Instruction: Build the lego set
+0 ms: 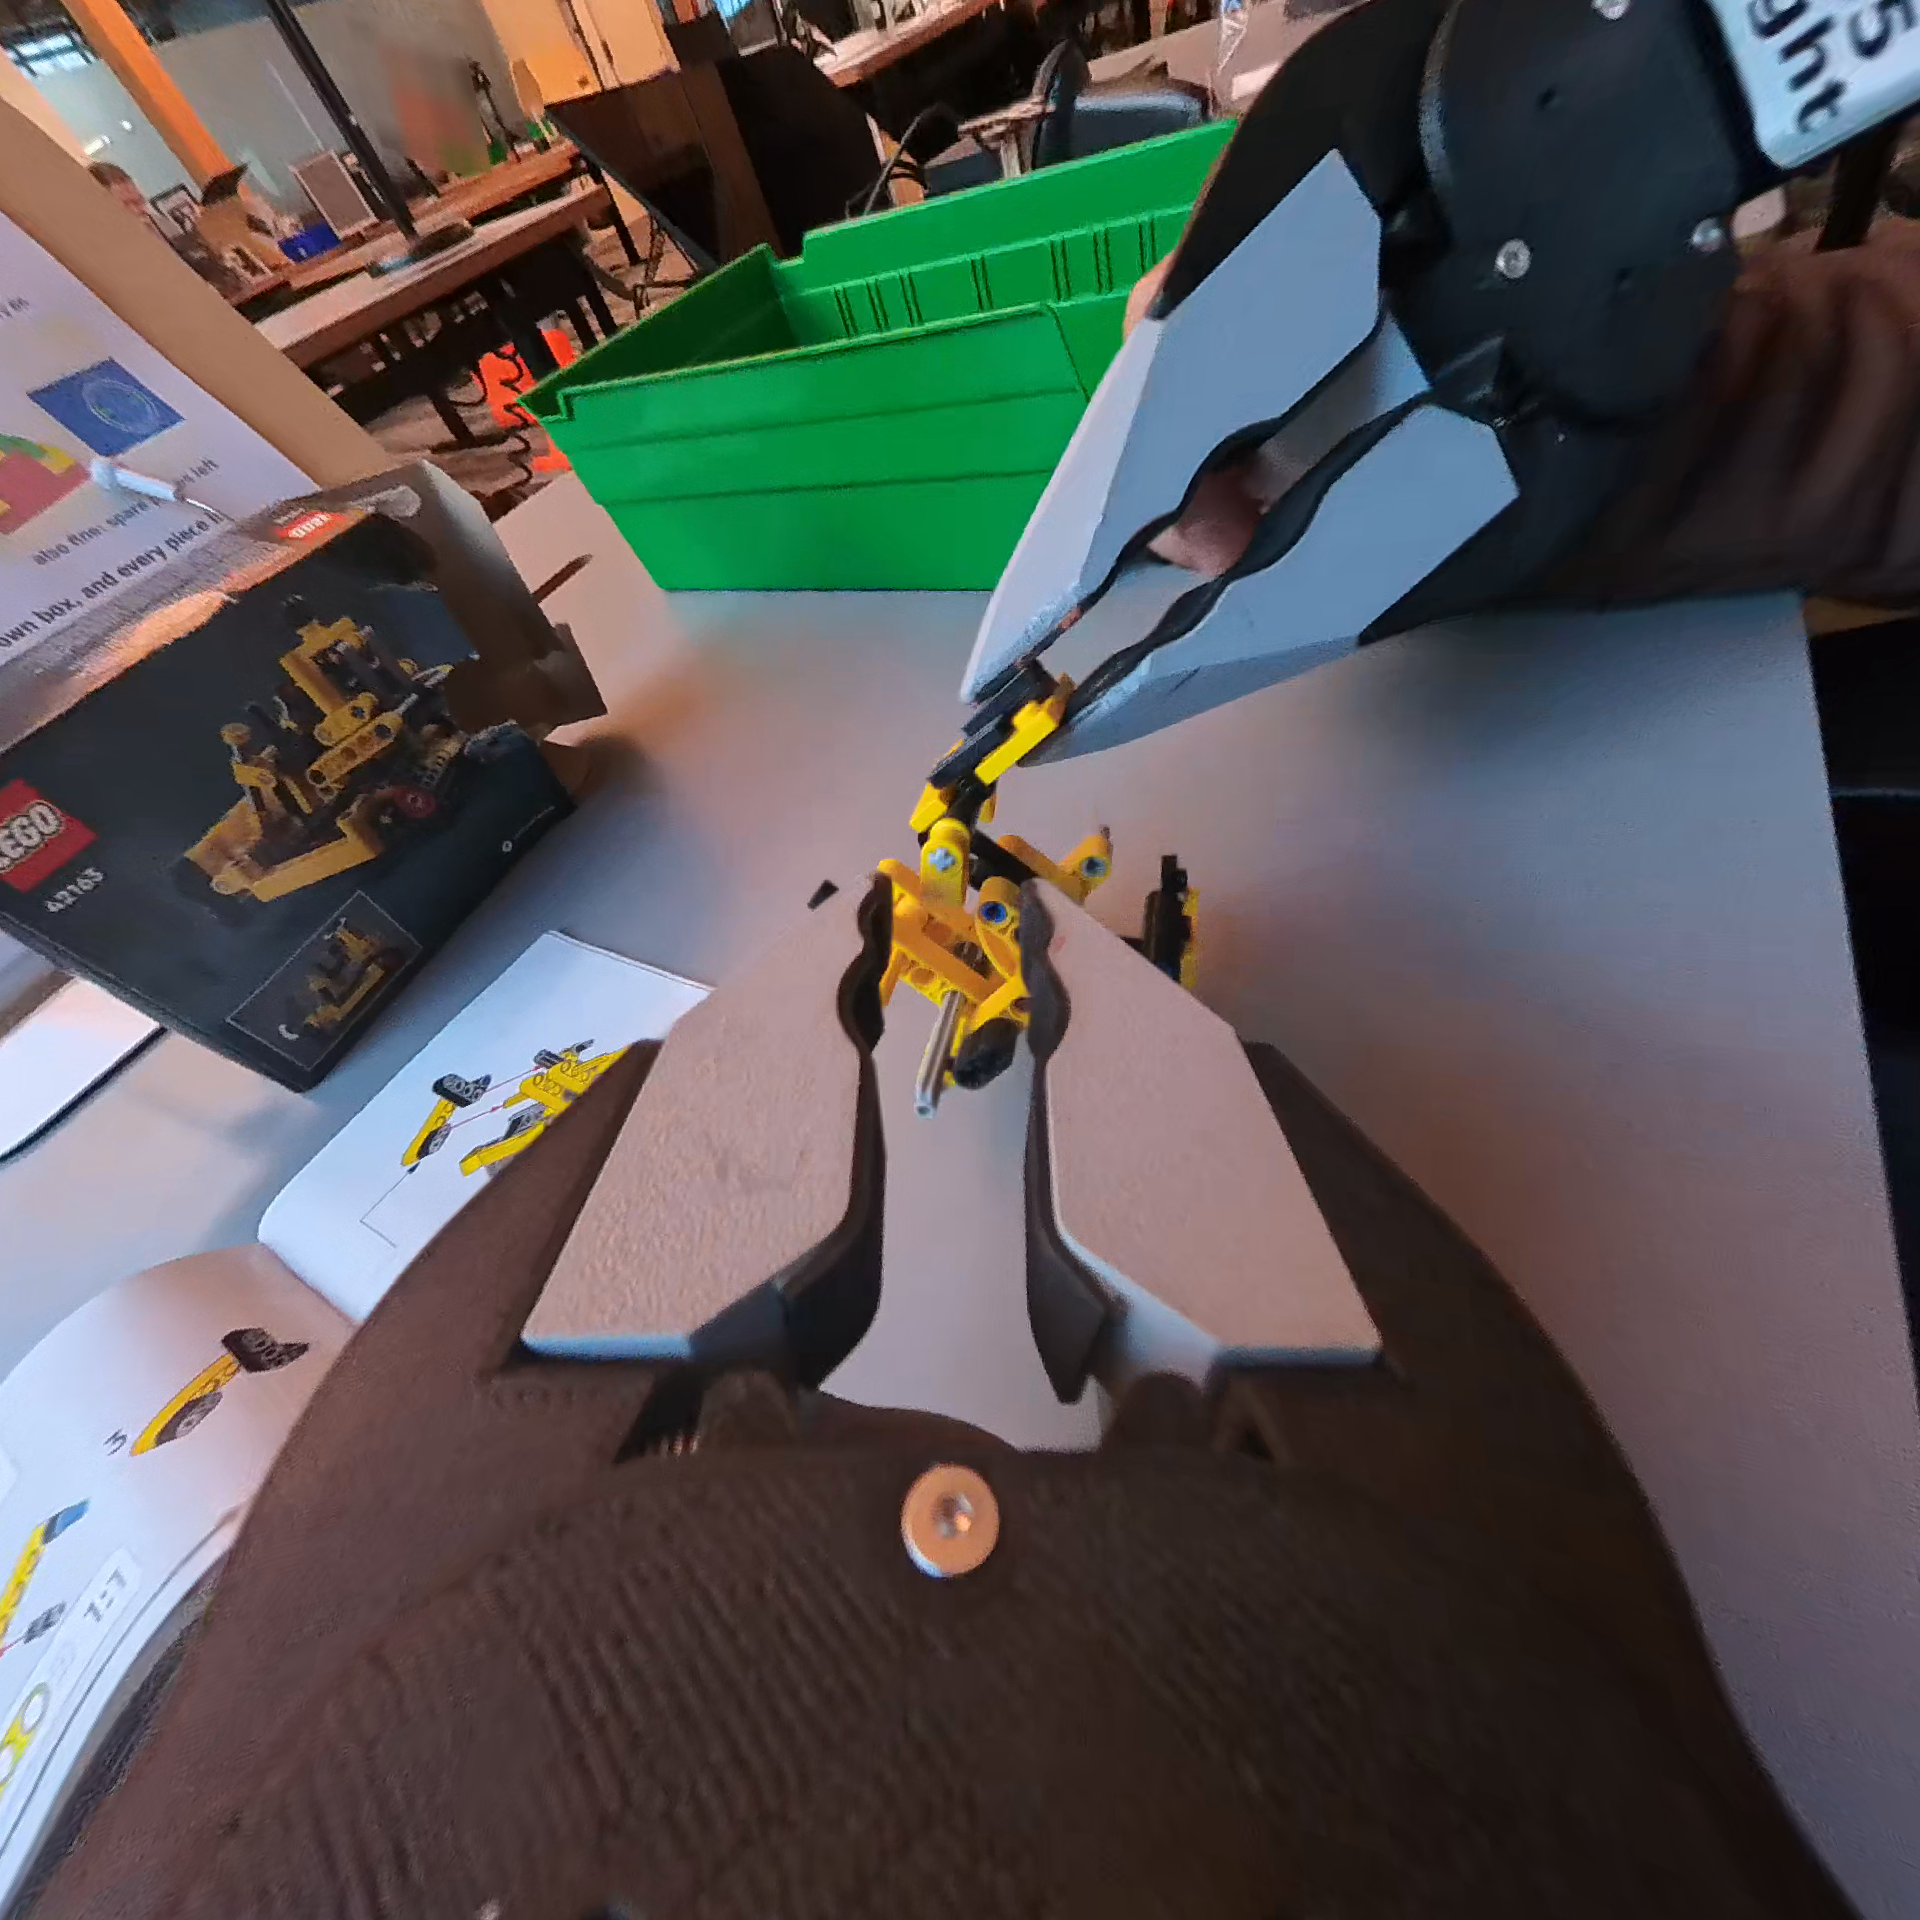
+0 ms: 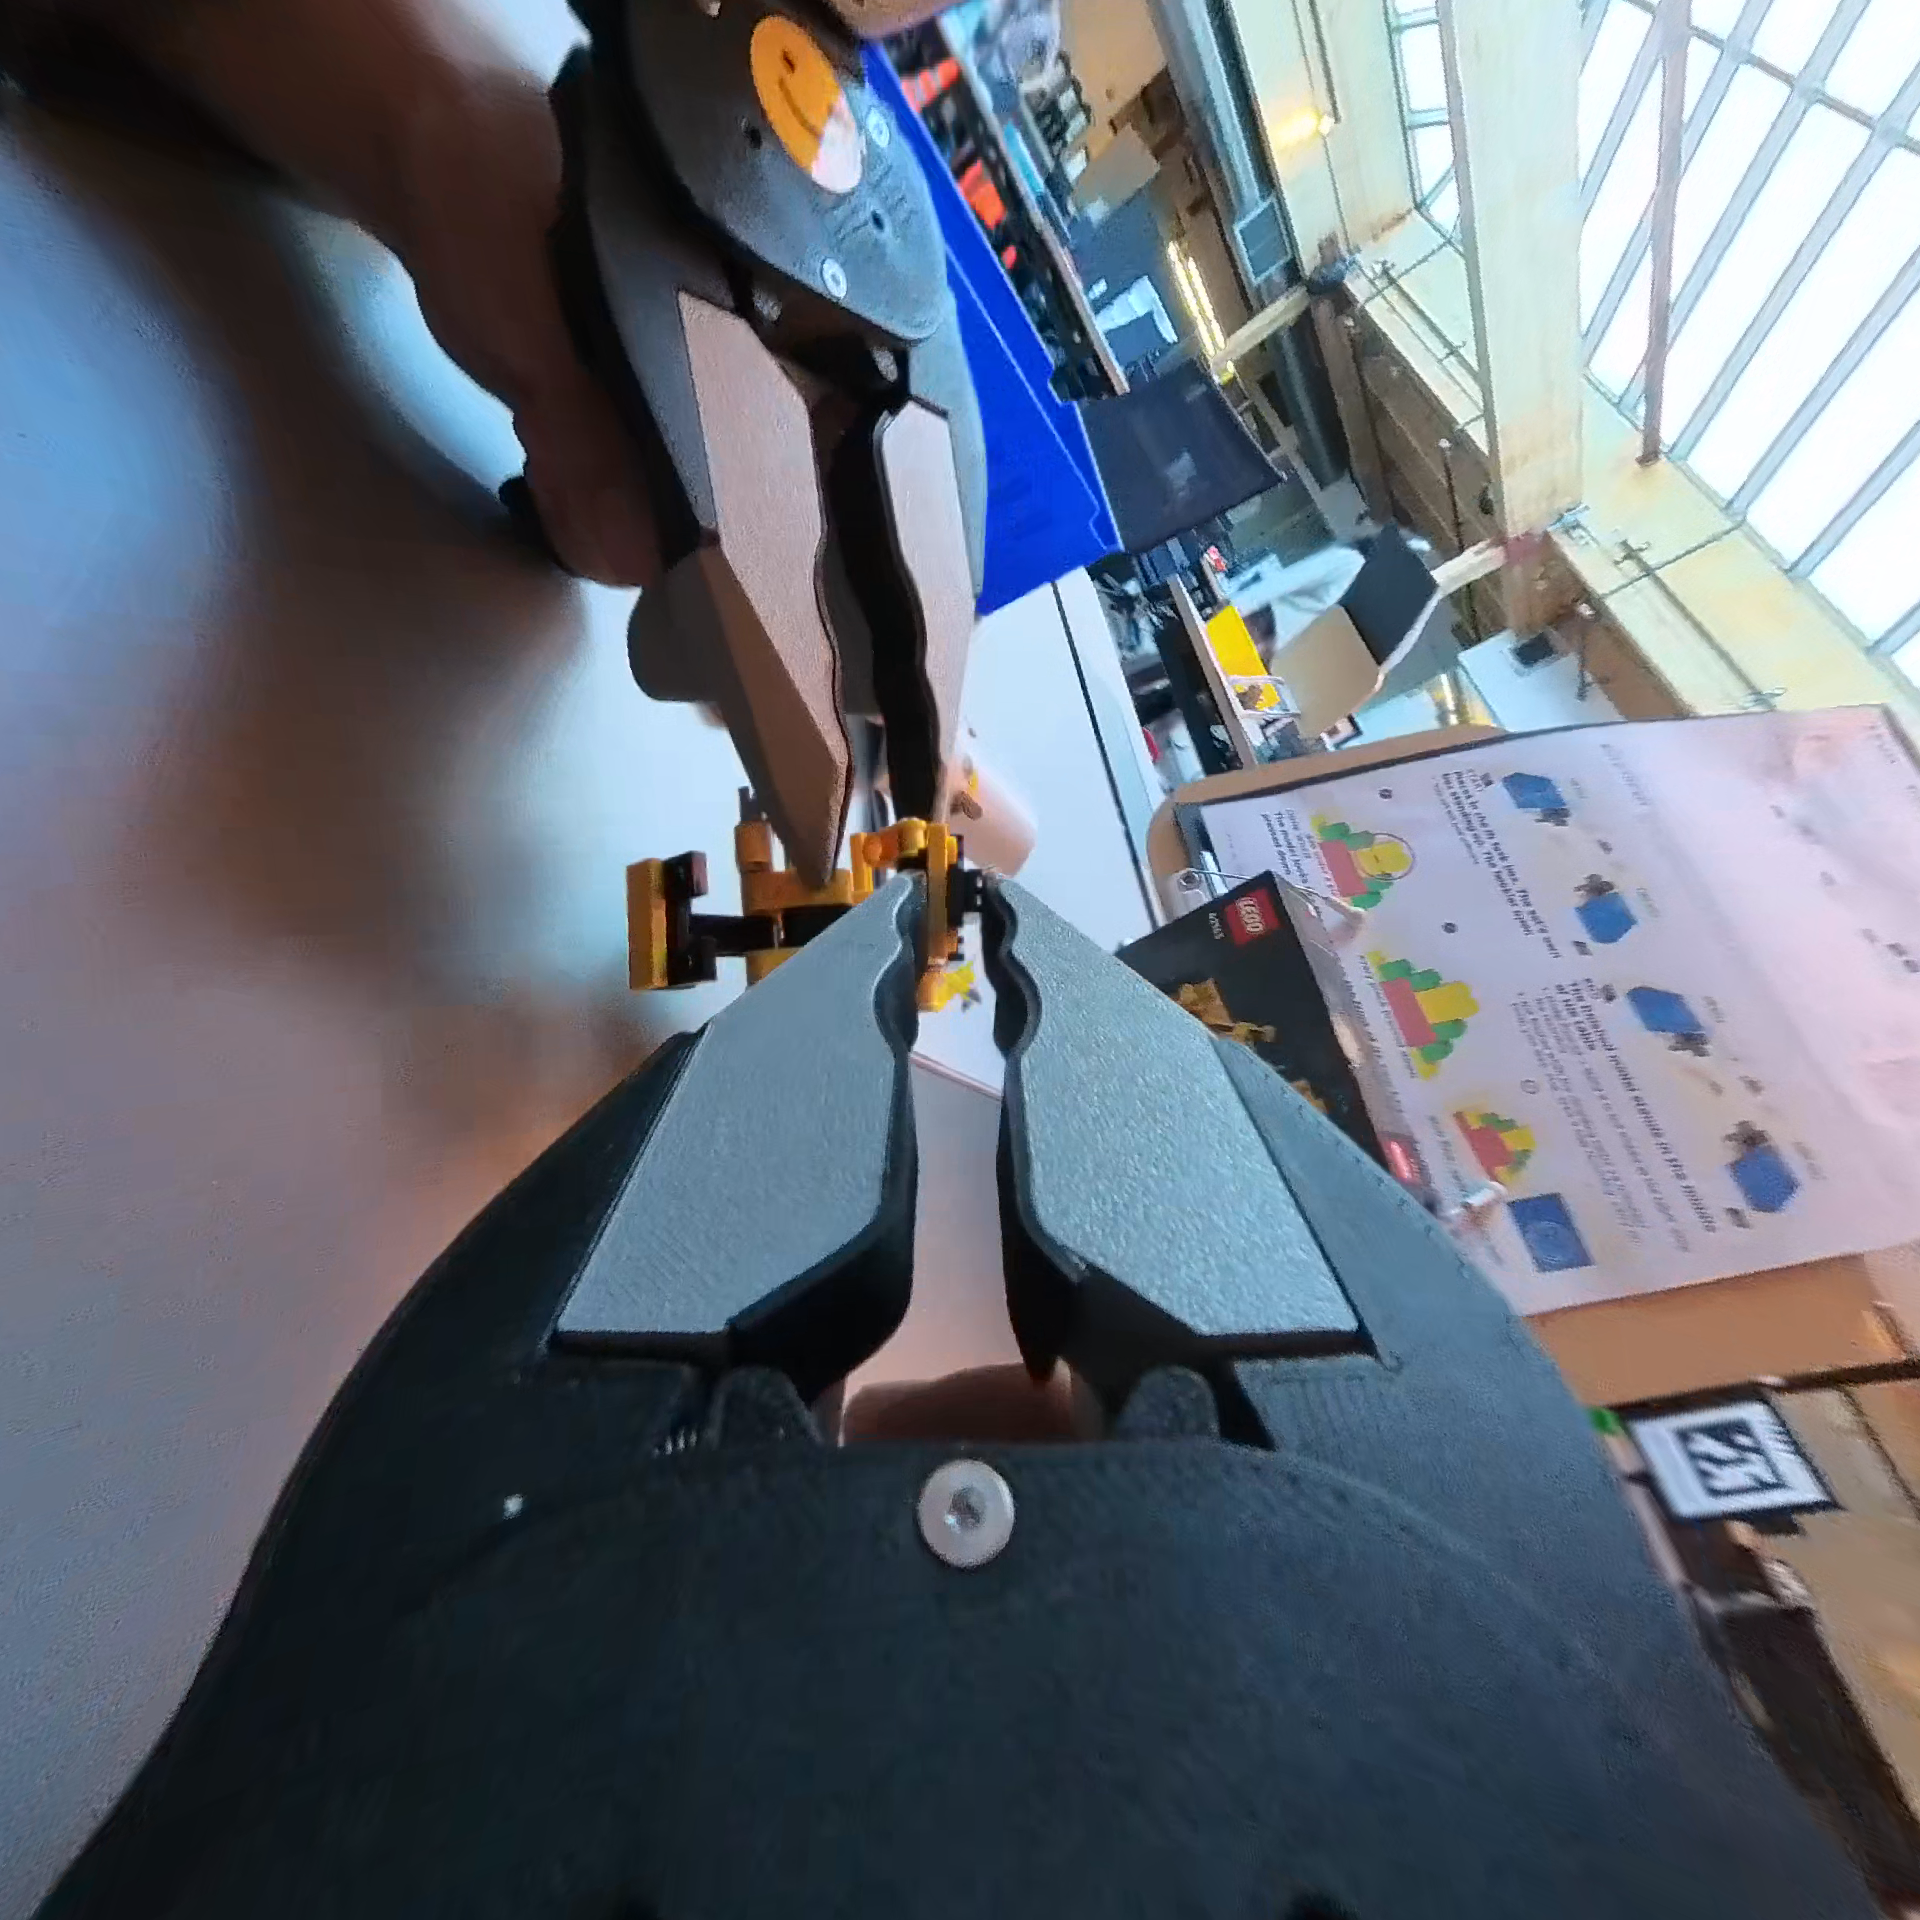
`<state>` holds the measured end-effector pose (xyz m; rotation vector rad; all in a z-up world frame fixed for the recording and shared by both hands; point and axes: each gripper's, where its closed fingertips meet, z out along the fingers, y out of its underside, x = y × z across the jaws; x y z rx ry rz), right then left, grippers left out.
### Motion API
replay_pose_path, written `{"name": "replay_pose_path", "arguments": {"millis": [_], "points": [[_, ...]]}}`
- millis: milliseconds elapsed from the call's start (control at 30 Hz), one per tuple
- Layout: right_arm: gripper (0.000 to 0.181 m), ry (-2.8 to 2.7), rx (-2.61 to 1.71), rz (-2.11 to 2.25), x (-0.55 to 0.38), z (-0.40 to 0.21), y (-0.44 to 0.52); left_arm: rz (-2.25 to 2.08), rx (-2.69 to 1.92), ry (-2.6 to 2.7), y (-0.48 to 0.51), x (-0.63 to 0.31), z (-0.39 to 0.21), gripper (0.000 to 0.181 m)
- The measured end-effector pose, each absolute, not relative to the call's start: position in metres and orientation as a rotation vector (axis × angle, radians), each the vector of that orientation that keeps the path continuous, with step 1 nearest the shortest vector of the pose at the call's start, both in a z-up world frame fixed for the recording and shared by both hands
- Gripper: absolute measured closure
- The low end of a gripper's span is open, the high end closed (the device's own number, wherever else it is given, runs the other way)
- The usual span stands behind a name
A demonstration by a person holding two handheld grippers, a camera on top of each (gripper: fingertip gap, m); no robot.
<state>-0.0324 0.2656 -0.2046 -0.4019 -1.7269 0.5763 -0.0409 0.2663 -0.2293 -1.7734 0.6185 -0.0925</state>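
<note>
Both grippers, left gripper [image 1: 951,935] and right gripper [image 1: 1039,707], pinch the lego model [image 1: 956,935].

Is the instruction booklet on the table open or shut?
Open. The instruction booklet lies spread flat on the table, its pages of build steps facing up, left of the left gripper.

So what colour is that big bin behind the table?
Bright green; the bin shows best in the left wrist view.

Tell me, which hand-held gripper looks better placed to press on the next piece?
Probably the right hand-held gripper: it pinches the yellow-black arm piece at the top, while the left hand-held gripper clamps the yellow lego model, steadying it.
</note>
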Motion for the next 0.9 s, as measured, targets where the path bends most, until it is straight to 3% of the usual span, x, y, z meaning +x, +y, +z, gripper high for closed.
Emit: {"name": "replay_pose_path", "arguments": {"millis": [500,667,900], "points": [[0.175,-1.794,-0.539,1.093,-0.031,-0.210,0.259,-0.124,-1.749,0.625,0.264,-0.033,-0.226,0.161],[0.175,-1.804,-0.550,1.124,-0.032,-0.212,0.258,-0.130,-1.736,0.637,0.262,-0.031,-0.224,0.173],[0.174,-1.823,-0.496,1.015,-0.030,-0.213,0.257,-0.125,-1.733,0.649,0.261,-0.030,-0.225,0.173]]}}
